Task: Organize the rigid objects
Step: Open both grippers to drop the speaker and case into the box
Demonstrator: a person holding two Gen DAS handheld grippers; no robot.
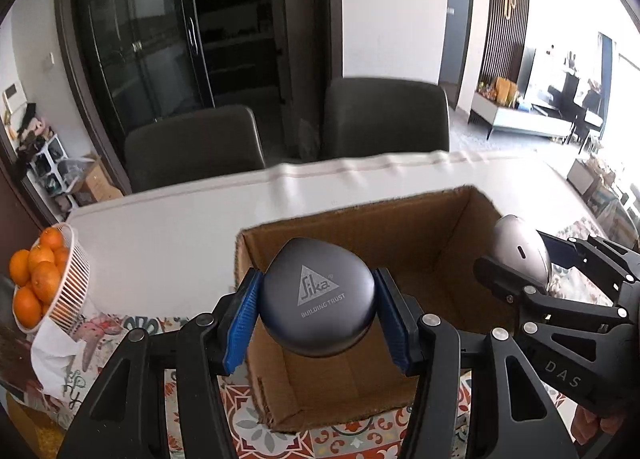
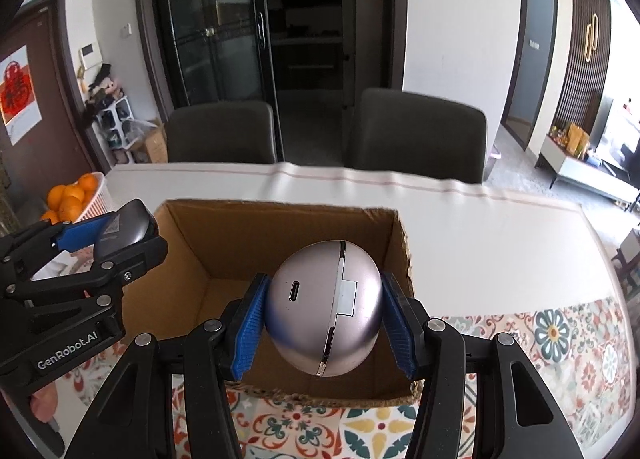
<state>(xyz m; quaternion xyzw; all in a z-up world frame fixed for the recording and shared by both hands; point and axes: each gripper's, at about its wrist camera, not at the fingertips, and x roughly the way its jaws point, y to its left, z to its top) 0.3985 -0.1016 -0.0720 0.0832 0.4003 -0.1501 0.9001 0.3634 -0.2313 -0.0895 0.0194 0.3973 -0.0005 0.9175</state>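
Observation:
My left gripper [image 1: 318,309] is shut on a dark grey rounded case [image 1: 318,301] marked "Sika Building Trust", held above the open cardboard box [image 1: 400,227]. My right gripper [image 2: 324,317] is shut on a silver egg-shaped case [image 2: 324,307] with a USB port, held over the box [image 2: 260,235] near its front right. In the left wrist view the right gripper [image 1: 532,263] and its silver case [image 1: 520,251] show at the box's right rim. In the right wrist view the left gripper [image 2: 116,237] and the grey case [image 2: 128,229] show at the box's left rim.
The box stands on a table with a white cloth [image 2: 480,227] and a patterned mat [image 2: 560,339]. A white basket of oranges [image 1: 44,279] sits at the table's left end. Two dark chairs [image 2: 416,131] stand behind the table.

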